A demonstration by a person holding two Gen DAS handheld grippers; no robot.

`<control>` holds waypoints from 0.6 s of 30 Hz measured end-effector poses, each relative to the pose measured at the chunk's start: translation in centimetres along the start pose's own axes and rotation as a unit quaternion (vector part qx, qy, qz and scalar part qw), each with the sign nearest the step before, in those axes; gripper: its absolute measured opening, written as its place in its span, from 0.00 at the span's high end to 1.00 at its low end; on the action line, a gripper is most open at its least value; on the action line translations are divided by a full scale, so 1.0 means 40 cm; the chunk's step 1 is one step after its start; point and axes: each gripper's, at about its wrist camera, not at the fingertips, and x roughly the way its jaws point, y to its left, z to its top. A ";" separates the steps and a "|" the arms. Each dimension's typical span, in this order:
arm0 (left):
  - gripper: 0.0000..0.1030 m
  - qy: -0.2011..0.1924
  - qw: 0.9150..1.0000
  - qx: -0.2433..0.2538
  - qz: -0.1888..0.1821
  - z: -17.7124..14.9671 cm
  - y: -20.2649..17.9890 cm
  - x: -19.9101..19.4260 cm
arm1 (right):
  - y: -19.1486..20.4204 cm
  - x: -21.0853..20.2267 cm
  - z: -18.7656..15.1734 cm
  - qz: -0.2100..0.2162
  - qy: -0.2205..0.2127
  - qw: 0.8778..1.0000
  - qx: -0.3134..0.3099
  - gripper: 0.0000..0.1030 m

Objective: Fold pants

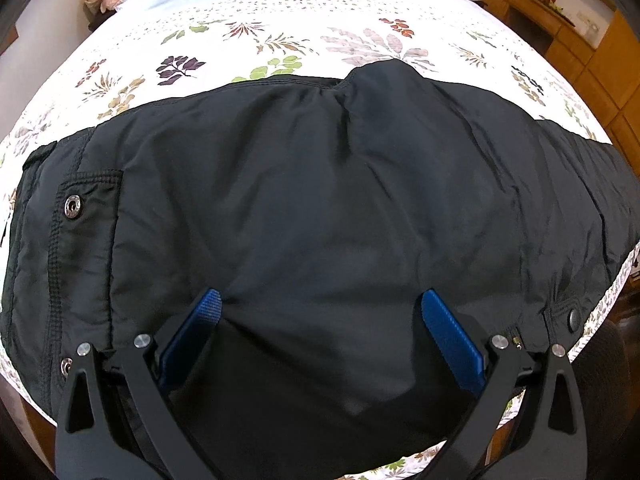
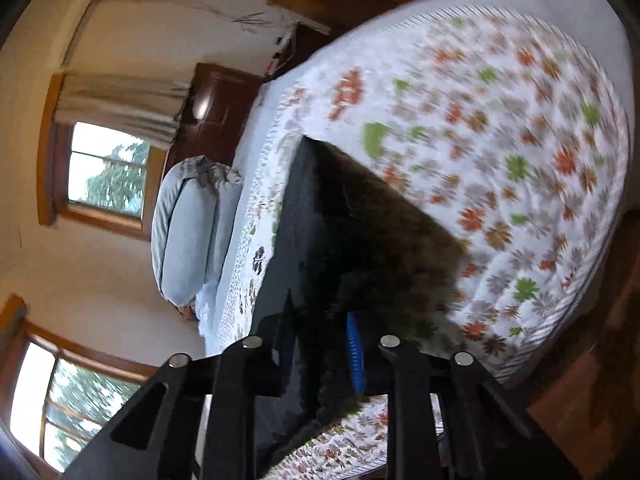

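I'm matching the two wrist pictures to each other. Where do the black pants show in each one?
Left wrist: the black pants fill the middle and lower picture, spread across the bed.
Right wrist: the pants run from centre to bottom, reaching between the right gripper fingers.
Shared landmark: the floral bedspread.

No text, label, brand, number or sign can be read in either view. The metal snap buttons [image 1: 72, 207] on the black pants [image 1: 320, 200] show faint embossing, too small to make out.
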 end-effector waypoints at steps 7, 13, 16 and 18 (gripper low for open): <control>0.02 -0.004 0.999 -0.029 -0.013 -0.014 0.016 -0.030 | 0.169 -0.008 -0.002 -0.006 -0.006 0.996 -0.085 0.82; 0.02 -0.034 0.997 -0.068 -0.031 -0.030 0.055 -0.084 | 0.367 0.020 -0.055 0.015 0.008 0.981 -0.193 0.82; 0.02 -0.044 0.996 -0.074 -0.035 -0.037 0.066 -0.104 | 0.470 0.051 -0.107 0.021 0.029 0.966 -0.257 0.82; 0.02 -0.050 0.995 -0.079 -0.041 -0.042 0.075 -0.116 | 0.528 0.080 -0.155 0.027 0.045 0.955 -0.292 0.82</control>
